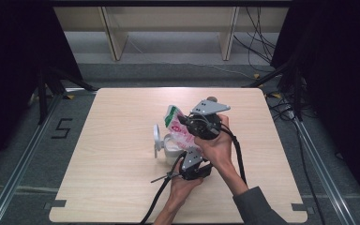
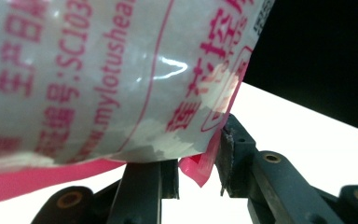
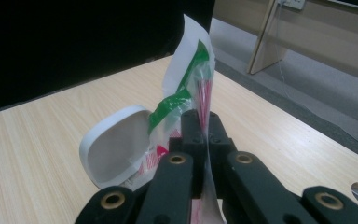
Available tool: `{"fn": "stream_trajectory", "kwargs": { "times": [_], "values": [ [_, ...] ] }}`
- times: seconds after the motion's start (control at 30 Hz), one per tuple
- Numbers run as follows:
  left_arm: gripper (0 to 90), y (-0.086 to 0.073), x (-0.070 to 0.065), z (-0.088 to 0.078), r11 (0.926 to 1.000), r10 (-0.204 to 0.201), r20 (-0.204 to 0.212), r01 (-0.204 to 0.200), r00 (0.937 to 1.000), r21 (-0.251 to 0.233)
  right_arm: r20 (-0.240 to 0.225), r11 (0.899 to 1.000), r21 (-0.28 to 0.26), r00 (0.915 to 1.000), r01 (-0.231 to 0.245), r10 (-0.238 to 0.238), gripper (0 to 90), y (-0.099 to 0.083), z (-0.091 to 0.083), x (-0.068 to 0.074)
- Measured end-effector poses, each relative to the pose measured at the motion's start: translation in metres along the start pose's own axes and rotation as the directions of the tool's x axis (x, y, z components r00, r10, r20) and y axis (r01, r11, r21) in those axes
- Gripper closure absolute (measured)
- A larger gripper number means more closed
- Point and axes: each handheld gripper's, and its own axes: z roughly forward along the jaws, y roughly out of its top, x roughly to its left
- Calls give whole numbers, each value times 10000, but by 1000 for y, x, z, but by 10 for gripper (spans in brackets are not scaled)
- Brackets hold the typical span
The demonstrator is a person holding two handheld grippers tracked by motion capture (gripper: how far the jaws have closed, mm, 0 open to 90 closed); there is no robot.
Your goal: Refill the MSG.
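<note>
On the table [image 1: 122, 187], a white container [image 1: 172, 149] with an opened lid [image 1: 157, 138] is seen just left of both grippers, with a plastic bag [image 1: 178, 126] printed in pink and green held above it. The left gripper [image 1: 193, 165] is held nearest the person, below the bag. In the left gripper view, a pink lower corner of the bag [image 2: 200, 165] hangs between its jaws; the right-hand jaw lies against the film, the left-hand one stands just apart, so the jaws are recorded as released rather than clamped. The right gripper [image 1: 201, 125] is held beyond it. In the right gripper view, its jaws are clenched on the edge of the bag [image 3: 205, 107], which rises upright past the jaw tips, with the lid [image 3: 114, 147] to their left.
</note>
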Motion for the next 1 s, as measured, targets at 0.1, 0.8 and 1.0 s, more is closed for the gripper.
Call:
{"fn": "stream_trajectory", "kwargs": {
  "times": [0.1,0.8,1.0],
  "values": [
    [700,0,1,-1,9999,17,58,-17,10000,107,-37,9997,-223,9999,-107,106,900,-3,-3,-2],
    [430,-3,9,-33,9962,-153,104,143,9998,860,-591,9830,-1537,9940,-1002,921,900,-23,-33,-10],
    [380,-3,6,-48,9945,-41,-120,53,9999,1050,-721,9763,-1709,9899,-1330,1223,900,-33,-38,-11]
  ]
}}
